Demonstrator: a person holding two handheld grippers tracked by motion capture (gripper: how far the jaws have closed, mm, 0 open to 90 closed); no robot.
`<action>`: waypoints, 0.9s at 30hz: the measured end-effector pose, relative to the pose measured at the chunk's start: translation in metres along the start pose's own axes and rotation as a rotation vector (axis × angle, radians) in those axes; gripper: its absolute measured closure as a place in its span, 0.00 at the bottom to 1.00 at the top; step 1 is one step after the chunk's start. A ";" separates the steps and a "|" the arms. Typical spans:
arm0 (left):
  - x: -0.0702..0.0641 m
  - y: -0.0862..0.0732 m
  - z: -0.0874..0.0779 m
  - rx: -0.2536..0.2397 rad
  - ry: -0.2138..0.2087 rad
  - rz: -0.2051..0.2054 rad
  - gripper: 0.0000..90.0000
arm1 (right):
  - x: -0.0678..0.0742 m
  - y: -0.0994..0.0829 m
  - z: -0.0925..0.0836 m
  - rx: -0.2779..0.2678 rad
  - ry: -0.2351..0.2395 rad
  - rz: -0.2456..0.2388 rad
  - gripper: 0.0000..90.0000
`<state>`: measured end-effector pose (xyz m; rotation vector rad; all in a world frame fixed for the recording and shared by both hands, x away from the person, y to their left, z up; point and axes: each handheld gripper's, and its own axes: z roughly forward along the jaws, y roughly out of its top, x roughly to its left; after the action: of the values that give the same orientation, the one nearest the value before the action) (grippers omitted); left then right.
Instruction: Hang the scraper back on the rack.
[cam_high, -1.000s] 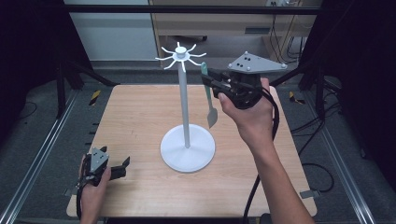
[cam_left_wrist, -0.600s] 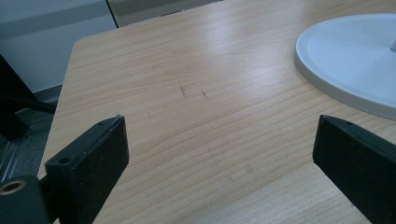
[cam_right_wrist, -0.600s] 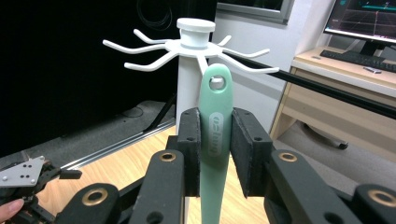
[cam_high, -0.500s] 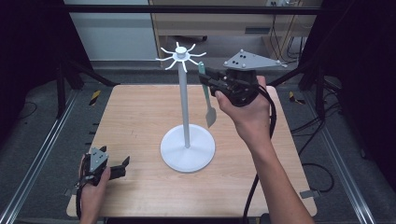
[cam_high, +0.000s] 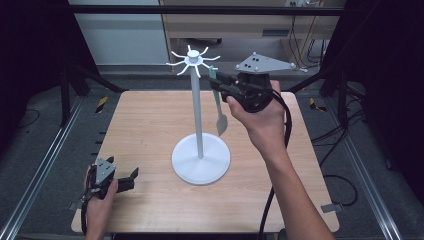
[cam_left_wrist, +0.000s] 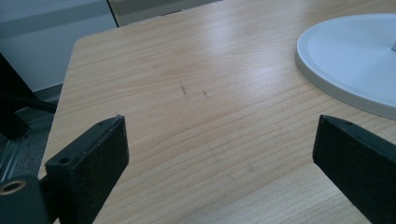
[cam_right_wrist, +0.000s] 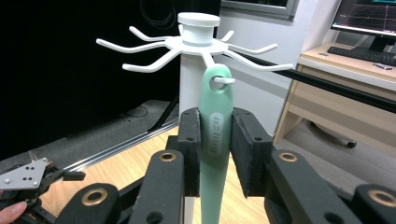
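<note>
Now our right gripper (cam_right_wrist: 215, 151) pinches the green utensil (cam_right_wrist: 216, 140) by its stiff, light handle, its hole over a stand (cam_high: 198, 107) hook. Our left gripper (cam_high: 119, 181) rests wide open, empty, near the desk's front-left corner

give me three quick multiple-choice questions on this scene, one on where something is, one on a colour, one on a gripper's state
1. Where is the left gripper?
A. at the near left corner of the table
B. at the top of the stand
C. on the stand's round base

2. What colour is the utensil handle?
A. red
B. mint green
C. black

3. What is the right gripper doing?
A. open above the table
B. lying flat on the table
C. shut on the handle at a hook

Answers:
1 A, the high view shows it low at the table's near left.
2 B, the right gripper view shows pale green plastic.
3 C, both jaws press the handle, whose hole sits over a hook.
</note>
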<state>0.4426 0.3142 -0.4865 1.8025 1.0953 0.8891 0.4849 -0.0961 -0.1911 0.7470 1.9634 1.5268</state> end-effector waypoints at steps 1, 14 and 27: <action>0.000 0.000 0.000 0.000 0.001 -0.002 0.04 | 0.000 0.000 0.000 0.001 -0.002 0.001 0.82; 0.001 0.000 0.000 0.001 0.000 -0.002 0.04 | -0.003 -0.005 -0.011 -0.005 -0.031 0.017 0.71; 0.001 0.000 -0.001 0.000 0.002 -0.002 0.03 | -0.022 -0.037 -0.032 0.036 -0.135 0.043 0.64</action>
<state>0.4424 0.3157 -0.4860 1.8002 1.0986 0.8898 0.4747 -0.1410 -0.2185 0.8895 1.8908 1.4292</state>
